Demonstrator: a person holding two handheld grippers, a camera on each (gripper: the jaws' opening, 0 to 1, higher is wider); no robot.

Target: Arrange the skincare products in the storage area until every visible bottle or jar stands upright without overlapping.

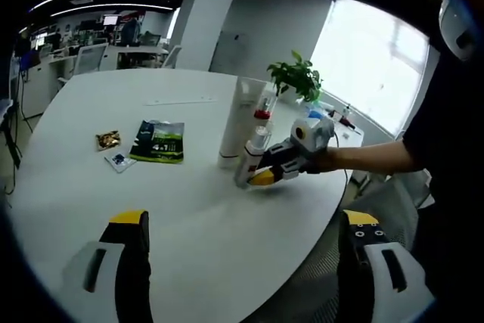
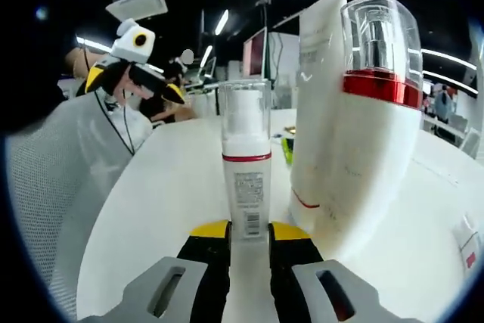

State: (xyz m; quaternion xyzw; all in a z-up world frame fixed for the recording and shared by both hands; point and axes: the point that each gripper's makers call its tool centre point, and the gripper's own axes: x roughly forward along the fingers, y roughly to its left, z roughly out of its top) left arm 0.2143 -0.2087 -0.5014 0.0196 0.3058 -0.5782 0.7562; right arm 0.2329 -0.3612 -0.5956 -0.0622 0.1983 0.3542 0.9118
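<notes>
Right gripper (image 2: pixel 248 241) has its jaws squeezed on the base of a slim pump bottle (image 2: pixel 246 164), which stands upright on the white table (image 2: pixel 166 187). Just beside it sit a tall white tube (image 2: pixel 321 96) and a fat white bottle with a red band (image 2: pixel 378 149), crowding that side. Left gripper (image 1: pixel 246 243) hangs with jaws wide, holding nothing, well back from the bottles. Further out on the table: a green pouch (image 1: pixel 159 141) and two small packets (image 1: pixel 108 140).
</notes>
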